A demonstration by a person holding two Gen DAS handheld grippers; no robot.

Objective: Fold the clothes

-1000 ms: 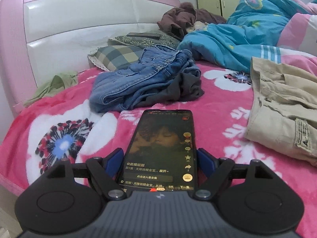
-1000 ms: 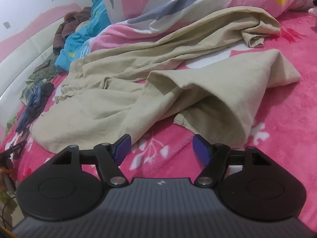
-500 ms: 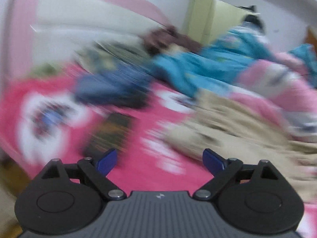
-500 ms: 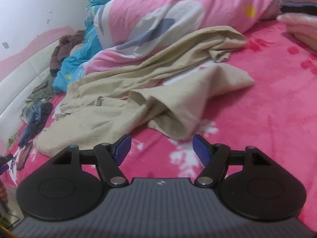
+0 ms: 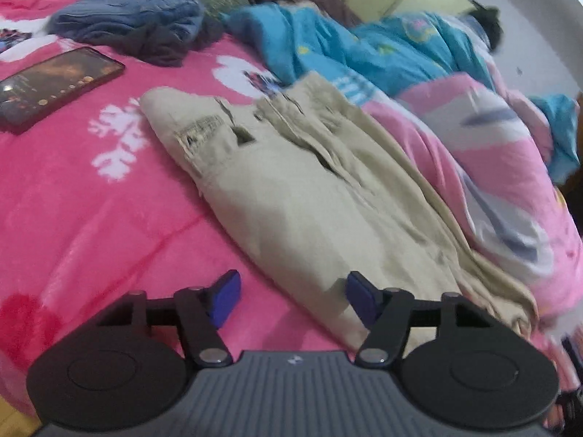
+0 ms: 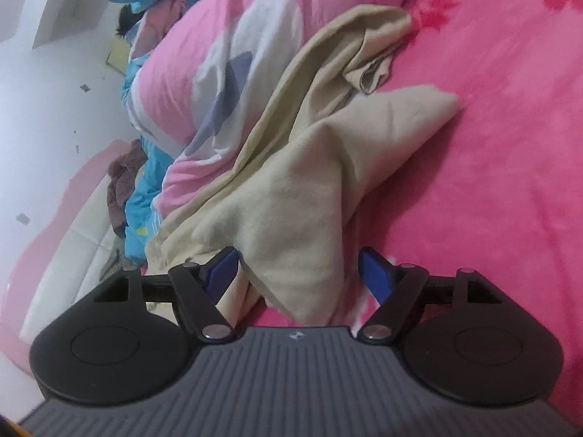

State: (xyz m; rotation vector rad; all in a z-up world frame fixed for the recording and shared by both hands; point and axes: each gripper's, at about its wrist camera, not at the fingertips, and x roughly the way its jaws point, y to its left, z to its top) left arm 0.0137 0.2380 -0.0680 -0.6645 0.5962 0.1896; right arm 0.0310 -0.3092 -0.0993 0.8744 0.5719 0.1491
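Note:
Beige trousers (image 5: 309,189) lie crumpled on the pink floral blanket (image 5: 73,218), waistband and back pocket toward the far left. My left gripper (image 5: 293,298) hovers at their near edge. Its jaws are closing with the trouser hem between them, and the pads are not pressing on it. In the right wrist view the view is rolled sideways. A folded leg of the trousers (image 6: 291,200) runs between the fingers of my right gripper (image 6: 298,273). That gripper is open, its pads apart from the cloth or just brushing it.
A phone (image 5: 54,87) with its screen lit lies on the blanket at the left. Behind it sits a pile of jeans (image 5: 127,18) and dark clothes. A person lies under the blue and pink quilt (image 5: 492,153) along the trousers' far side. A white and pink headboard (image 6: 73,240) bounds the bed.
My left gripper let go of the phone, which now lies on the blanket, and swung right to the trousers. My right gripper rolled and moved in until the trouser leg lay between its fingers.

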